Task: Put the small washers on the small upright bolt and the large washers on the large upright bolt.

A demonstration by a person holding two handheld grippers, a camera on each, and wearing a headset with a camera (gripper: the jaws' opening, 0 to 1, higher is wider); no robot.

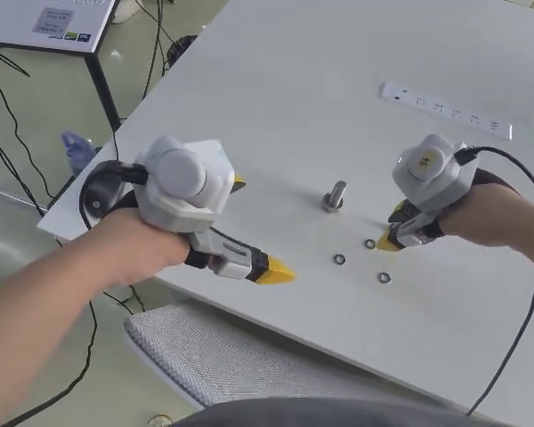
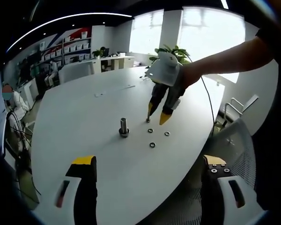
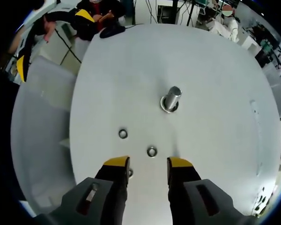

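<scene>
The right tool (image 3: 149, 162) is held released and empty, low over the bench (image 3: 215, 70). One washer (image 3: 151, 151) lies just ahead of its jaws, and a second washer (image 3: 130, 172) lies against the jaw at picture left. Only one should be straddled and gripped by its rim. The upright bolt (image 3: 171, 99) stands mid-frame. The left tool (image 2: 148, 161) is held wide open and empty.
</scene>
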